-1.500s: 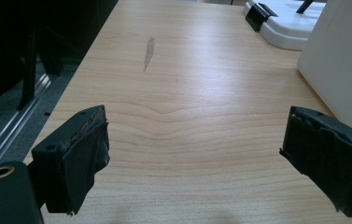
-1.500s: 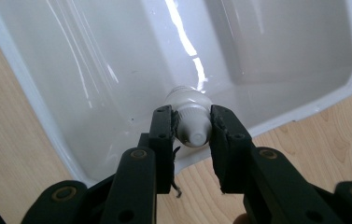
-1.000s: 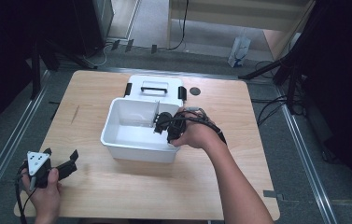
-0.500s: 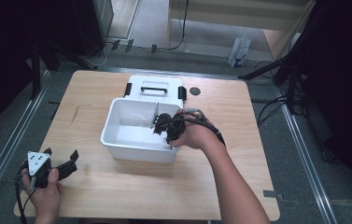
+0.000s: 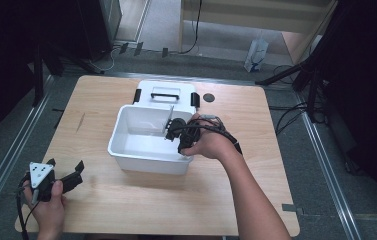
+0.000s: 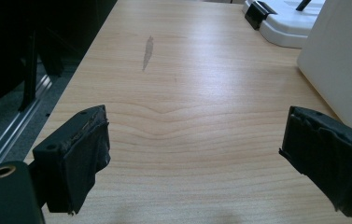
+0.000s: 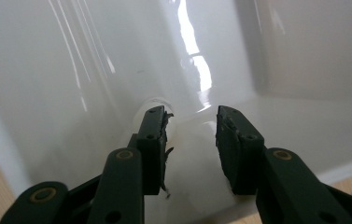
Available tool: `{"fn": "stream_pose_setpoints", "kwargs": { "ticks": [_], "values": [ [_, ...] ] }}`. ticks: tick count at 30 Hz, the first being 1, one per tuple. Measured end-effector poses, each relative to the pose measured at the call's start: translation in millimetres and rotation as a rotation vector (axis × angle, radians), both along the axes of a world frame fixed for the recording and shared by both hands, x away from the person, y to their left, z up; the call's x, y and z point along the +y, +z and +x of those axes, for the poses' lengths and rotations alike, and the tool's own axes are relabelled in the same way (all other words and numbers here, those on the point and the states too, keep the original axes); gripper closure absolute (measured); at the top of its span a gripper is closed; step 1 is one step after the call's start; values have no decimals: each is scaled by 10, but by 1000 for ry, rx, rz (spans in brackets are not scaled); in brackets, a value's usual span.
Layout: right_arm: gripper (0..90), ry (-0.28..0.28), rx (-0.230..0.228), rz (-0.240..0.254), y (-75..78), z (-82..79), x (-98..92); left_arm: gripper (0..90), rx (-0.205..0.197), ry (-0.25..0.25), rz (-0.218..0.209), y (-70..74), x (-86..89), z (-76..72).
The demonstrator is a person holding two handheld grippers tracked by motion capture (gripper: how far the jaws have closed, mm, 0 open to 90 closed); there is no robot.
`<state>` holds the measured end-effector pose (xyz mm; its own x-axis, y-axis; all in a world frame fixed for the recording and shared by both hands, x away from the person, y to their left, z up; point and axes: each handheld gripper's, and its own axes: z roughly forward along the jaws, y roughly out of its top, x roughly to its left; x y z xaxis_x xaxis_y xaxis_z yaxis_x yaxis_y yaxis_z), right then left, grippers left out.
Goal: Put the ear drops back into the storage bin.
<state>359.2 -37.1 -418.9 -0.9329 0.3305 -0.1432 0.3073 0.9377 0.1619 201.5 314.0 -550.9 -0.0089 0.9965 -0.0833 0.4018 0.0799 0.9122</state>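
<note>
My right gripper (image 7: 190,154) reaches into the white bin (image 5: 126,150) mid-surface, jaws partly open around a clear cup-like piece (image 7: 190,140), not yet clamped. I should close gently and centred. My left gripper (image 6: 211,158) rests wide open, empty.

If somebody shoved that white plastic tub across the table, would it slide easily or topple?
The white plastic tub would probably slide rather than tip: it looks wide and low on the smooth wooden table. It looks light, since it seems nearly empty. Its walls look glossy in the right gripper view, so the right gripper might slip on them.
</note>
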Motion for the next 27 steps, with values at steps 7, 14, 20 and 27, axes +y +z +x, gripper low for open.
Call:
{"fn": "stream_pose_setpoints", "kwargs": {
  "ticks": [7,14,20,27],
  "values": [
    [473,-4,-23,69,195,-87,-59,83,-2,3,4,-1,-7,1],
    [307,-58,-73,97,334,-146,-175,83,-3,4,3,-1,-8,2],
    [118,-143,-135,109,430,-182,-311,83,-1,5,3,-1,-7,2],
    [0,-235,-138,143,479,-202,-488,83,-2,3,3,-1,-7,3]
  ]
}}
